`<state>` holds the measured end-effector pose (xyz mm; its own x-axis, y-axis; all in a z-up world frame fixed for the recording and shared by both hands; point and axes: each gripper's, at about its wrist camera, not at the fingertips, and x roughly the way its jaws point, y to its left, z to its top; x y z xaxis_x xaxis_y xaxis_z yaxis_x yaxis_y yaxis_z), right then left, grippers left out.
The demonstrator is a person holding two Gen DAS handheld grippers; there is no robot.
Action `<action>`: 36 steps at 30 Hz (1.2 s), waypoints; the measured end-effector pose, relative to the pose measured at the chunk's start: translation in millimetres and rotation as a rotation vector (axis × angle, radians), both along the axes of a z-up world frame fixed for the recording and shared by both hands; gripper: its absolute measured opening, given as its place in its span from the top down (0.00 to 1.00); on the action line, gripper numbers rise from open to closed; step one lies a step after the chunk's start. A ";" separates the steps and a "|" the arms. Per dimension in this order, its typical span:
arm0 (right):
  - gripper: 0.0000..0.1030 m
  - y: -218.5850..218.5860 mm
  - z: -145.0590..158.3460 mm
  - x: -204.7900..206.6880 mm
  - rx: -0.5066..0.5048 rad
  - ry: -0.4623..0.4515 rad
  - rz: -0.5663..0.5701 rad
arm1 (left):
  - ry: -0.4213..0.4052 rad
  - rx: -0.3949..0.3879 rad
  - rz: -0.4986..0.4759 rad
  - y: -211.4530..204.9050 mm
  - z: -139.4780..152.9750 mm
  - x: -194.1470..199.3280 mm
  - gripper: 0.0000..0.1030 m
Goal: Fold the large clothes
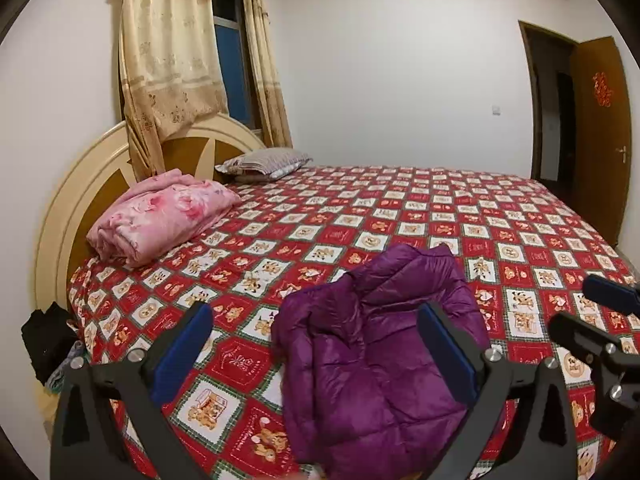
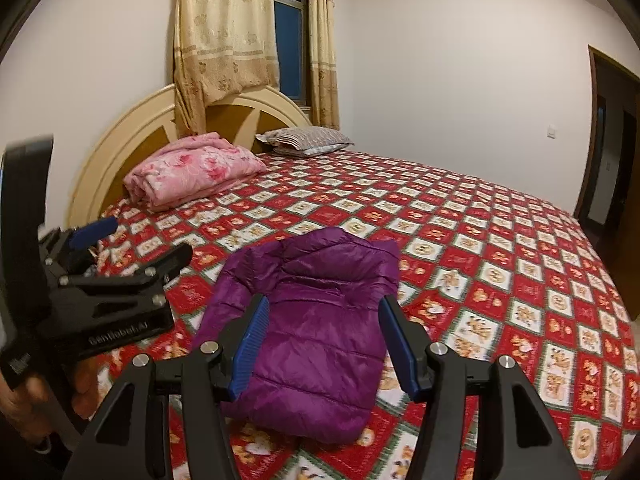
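A curved cream headboard [image 1: 60,208] with brown wood panels rises at the left edge of the bed. Against it lies a soft pink floral blanket [image 1: 164,216], loosely folded, and beside that a striped flat pillow [image 1: 264,162]. The bedspread [image 1: 400,216] is a quilted red-and-white check with small bear motifs. The left gripper [image 1: 316,356] hangs above it, its ribbed blue pads spread wide with nothing between them. Near the front edge of the bed rests the purple jacket [image 2: 316,320], a glossy, puffy, stitched garment, folded into a rough rectangle. The right gripper [image 2: 320,344] hovers over the jacket with its blue pads apart, not touching the fabric. A brown wooden door [image 1: 600,136] stands open at far right.
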<state>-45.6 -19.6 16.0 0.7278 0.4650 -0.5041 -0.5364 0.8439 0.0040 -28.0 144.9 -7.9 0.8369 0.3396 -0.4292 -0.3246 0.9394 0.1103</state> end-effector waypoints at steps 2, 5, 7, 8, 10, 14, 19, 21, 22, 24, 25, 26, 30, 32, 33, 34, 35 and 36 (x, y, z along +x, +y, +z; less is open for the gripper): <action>0.44 -14.4 -2.7 9.6 0.008 0.018 -0.037 | 0.003 0.019 -0.032 -9.9 4.3 6.1 0.00; 0.44 -30.8 -7.9 22.4 0.000 0.032 -0.087 | -0.024 0.051 -0.048 -24.4 11.4 10.7 0.00; 0.44 -43.3 -13.2 33.5 -0.010 0.045 -0.128 | -0.024 0.044 -0.057 -25.6 13.5 16.8 0.00; 0.44 -50.0 -17.2 40.3 -0.018 0.052 -0.154 | -0.026 0.033 -0.064 -27.7 14.8 20.2 0.00; 0.44 -62.2 -25.9 53.3 -0.035 0.070 -0.202 | -0.029 0.017 -0.074 -30.4 16.3 27.2 0.00; 0.44 -98.9 -53.0 87.2 -0.058 0.132 -0.324 | -0.021 -0.002 -0.098 -39.0 14.7 44.1 0.00; 0.44 -137.1 -85.3 120.8 -0.081 0.185 -0.429 | 0.008 -0.020 -0.121 -53.0 3.2 67.2 0.00; 0.44 -150.2 -101.4 131.7 -0.103 0.202 -0.474 | 0.023 -0.027 -0.127 -58.8 -3.9 79.0 0.00; 0.44 -159.7 -112.4 139.2 -0.117 0.220 -0.499 | 0.033 -0.034 -0.135 -62.3 -8.0 85.1 0.00; 0.44 -179.6 -134.9 152.5 -0.141 0.266 -0.549 | 0.058 -0.043 -0.154 -69.2 -15.2 94.8 0.00; 0.44 -192.1 -146.8 160.8 -0.156 0.291 -0.581 | 0.074 -0.049 -0.170 -74.5 -19.5 101.2 0.00; 0.44 -203.6 -156.6 166.5 -0.168 0.314 -0.614 | 0.084 -0.052 -0.181 -79.6 -23.0 106.3 0.00; 0.40 -244.6 -186.7 183.7 -0.196 0.363 -0.712 | 0.118 -0.066 -0.228 -97.3 -31.5 122.5 0.00; 0.27 -256.9 -188.4 186.0 -0.152 0.366 -0.735 | 0.134 -0.065 -0.244 -107.5 -35.9 130.1 0.00; 0.25 -258.6 -188.4 188.2 -0.152 0.366 -0.740 | 0.142 -0.067 -0.251 -112.1 -37.6 134.0 0.00; 0.22 -257.7 -189.2 188.8 -0.164 0.366 -0.745 | 0.150 -0.071 -0.261 -117.3 -39.0 136.7 0.00; 0.14 -256.4 -190.5 189.6 -0.181 0.371 -0.754 | 0.153 -0.075 -0.268 -119.6 -39.1 138.2 0.00; 0.10 -256.1 -192.4 190.3 -0.207 0.375 -0.788 | 0.155 -0.080 -0.273 -122.1 -39.0 138.7 0.00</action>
<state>144.7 -275.7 -176.4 0.5677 -0.2263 -0.7915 0.2044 0.9701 -0.1308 110.6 22.8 -46.9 0.8151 0.0712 -0.5749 -0.0443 0.9972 0.0608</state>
